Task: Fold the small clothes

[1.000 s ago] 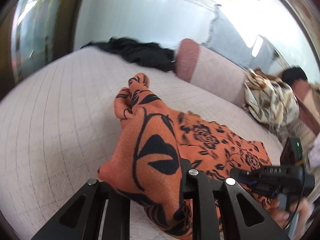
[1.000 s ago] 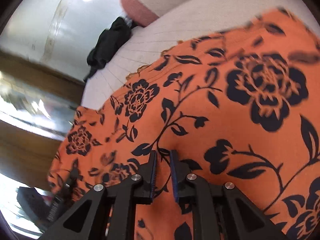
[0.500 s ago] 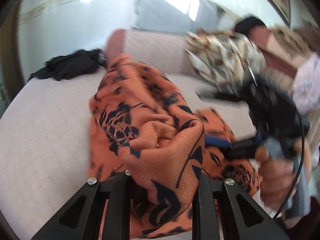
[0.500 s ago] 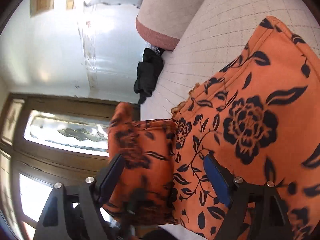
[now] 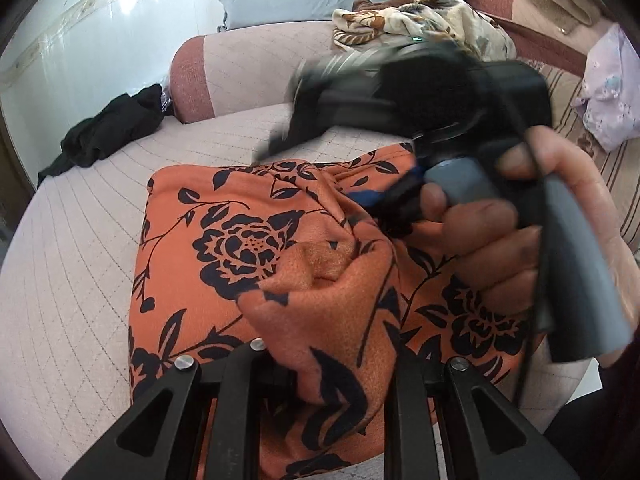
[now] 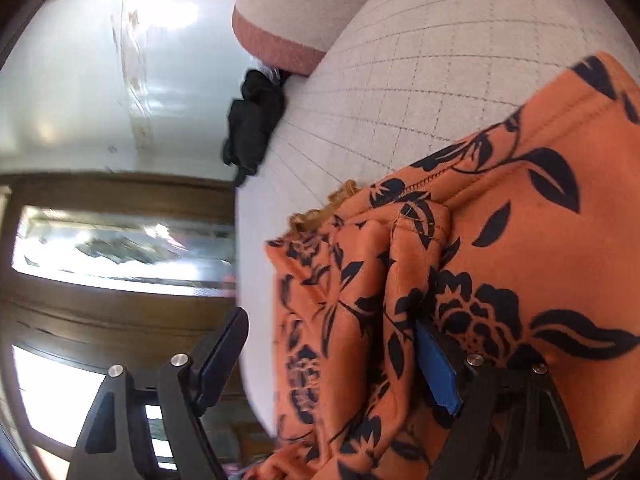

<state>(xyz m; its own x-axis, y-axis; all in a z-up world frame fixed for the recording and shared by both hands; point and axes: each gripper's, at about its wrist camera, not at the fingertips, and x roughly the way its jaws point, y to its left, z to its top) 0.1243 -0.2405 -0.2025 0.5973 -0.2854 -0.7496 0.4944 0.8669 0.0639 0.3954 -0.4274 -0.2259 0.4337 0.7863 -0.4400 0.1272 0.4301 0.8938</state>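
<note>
Since a second ago the right tool [image 6: 332,364] has let go of the orange floral garment [image 5: 240,248], its jaws now closing again, and the cloth lies folded over on the bed [image 5: 72,280].

Orange black-flowered garment [image 5: 248,248] lies folded, bunched on the bed.

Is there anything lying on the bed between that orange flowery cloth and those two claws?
Nothing visible. The left claw is shut on a bunch of the orange black-flowered garment; the right claw is closing, with the garment's edge between its jaws.
</note>
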